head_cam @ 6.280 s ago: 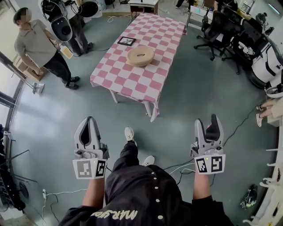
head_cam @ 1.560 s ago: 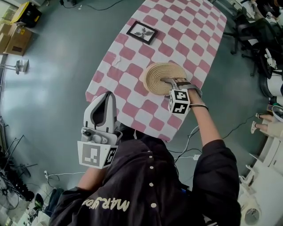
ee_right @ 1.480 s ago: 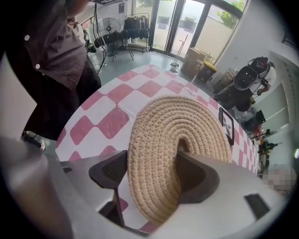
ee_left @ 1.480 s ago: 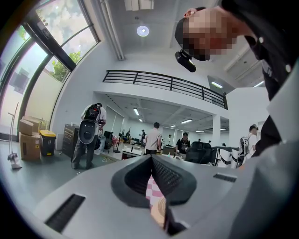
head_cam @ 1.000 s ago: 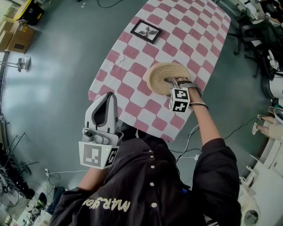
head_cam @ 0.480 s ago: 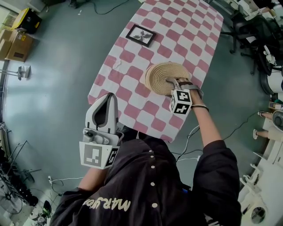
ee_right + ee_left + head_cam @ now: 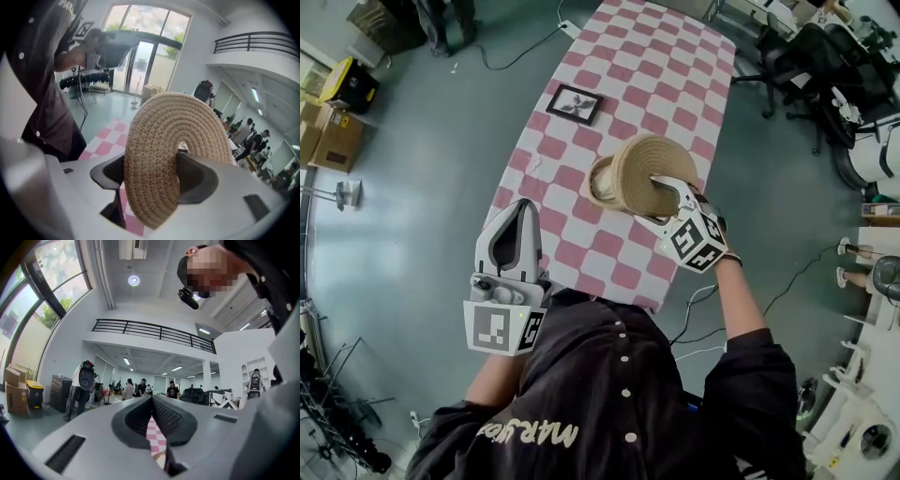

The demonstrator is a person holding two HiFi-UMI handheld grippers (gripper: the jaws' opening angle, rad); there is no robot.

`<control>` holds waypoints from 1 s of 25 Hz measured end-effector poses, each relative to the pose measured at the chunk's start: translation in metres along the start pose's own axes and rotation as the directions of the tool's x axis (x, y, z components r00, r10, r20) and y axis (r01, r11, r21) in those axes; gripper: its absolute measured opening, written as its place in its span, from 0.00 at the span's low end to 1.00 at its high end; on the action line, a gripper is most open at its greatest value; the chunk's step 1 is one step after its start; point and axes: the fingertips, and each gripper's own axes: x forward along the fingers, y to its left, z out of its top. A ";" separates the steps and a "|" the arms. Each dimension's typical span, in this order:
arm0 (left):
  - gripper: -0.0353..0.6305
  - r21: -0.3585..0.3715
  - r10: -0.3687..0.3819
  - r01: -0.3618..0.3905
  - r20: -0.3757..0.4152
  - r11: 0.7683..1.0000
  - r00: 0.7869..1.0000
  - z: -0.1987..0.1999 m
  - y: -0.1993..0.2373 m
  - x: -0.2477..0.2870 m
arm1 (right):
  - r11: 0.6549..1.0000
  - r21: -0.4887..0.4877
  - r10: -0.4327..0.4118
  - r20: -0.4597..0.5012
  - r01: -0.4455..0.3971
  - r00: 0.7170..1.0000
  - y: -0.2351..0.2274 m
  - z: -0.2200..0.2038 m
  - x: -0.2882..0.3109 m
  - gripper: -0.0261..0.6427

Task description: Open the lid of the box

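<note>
The woven straw lid (image 7: 645, 174) is tipped up on edge above the pink checked table (image 7: 675, 84). My right gripper (image 7: 666, 195) is shut on the lid's rim. In the right gripper view the lid (image 7: 159, 140) stands between the two dark pads of the right gripper (image 7: 152, 176). Just left of the lid, the round woven box (image 7: 598, 185) sits on the table with part of its inside showing. My left gripper (image 7: 514, 234) hangs near the table's near edge, shut and holding nothing. In its own view the left gripper (image 7: 152, 401) points over the table.
A black picture frame (image 7: 574, 103) lies on the table beyond the box. Office chairs (image 7: 797, 56) stand at the far right. Cardboard boxes and a yellow-lidded bin (image 7: 347, 89) sit on the floor at the left. People stand in the background of the left gripper view.
The lid lay flat on the box with my right gripper on it; now it is raised off the box and tilted upright. The left gripper has stayed put.
</note>
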 end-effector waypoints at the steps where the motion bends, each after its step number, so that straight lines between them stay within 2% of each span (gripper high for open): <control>1: 0.07 0.004 -0.007 0.007 0.008 1.000 1.000 0.004 -0.002 0.001 | 1.000 0.019 -0.024 0.033 0.024 0.999 -0.002 0.008 -0.010 0.51; 3: 0.07 0.009 -0.017 0.017 0.020 1.000 1.000 0.010 -0.006 0.001 | 0.996 0.059 -0.078 0.101 0.072 0.992 -0.005 0.024 -0.032 0.51; 5: 0.07 0.014 -0.029 0.028 0.033 1.000 0.999 0.016 -0.009 0.002 | 0.984 0.120 -0.150 0.177 0.130 0.973 -0.012 0.041 -0.057 0.51; 8: 0.07 0.032 -0.052 0.050 0.060 0.998 0.997 0.026 -0.012 0.009 | 0.949 0.212 -0.286 0.273 0.232 0.919 -0.029 0.064 -0.100 0.51; 10: 0.07 0.041 -0.058 0.055 0.070 0.998 0.996 0.032 -0.012 0.011 | 0.909 0.298 -0.385 0.330 0.292 0.862 -0.040 0.076 -0.131 0.51; 14: 0.07 0.055 -0.064 0.059 0.085 0.997 0.994 0.041 -0.011 0.013 | 0.822 0.459 -0.533 0.411 0.337 0.740 -0.050 0.095 -0.187 0.51; 21: 0.07 0.078 -0.059 0.050 0.111 0.996 0.992 0.055 -0.004 0.014 | 0.666 0.581 -0.734 0.396 0.469 0.552 -0.057 0.095 -0.266 0.51; 25: 0.07 0.088 -0.060 0.049 0.124 0.995 0.990 0.063 0.000 0.013 | 0.575 0.628 -0.811 0.357 0.524 0.463 -0.056 0.083 -0.297 0.52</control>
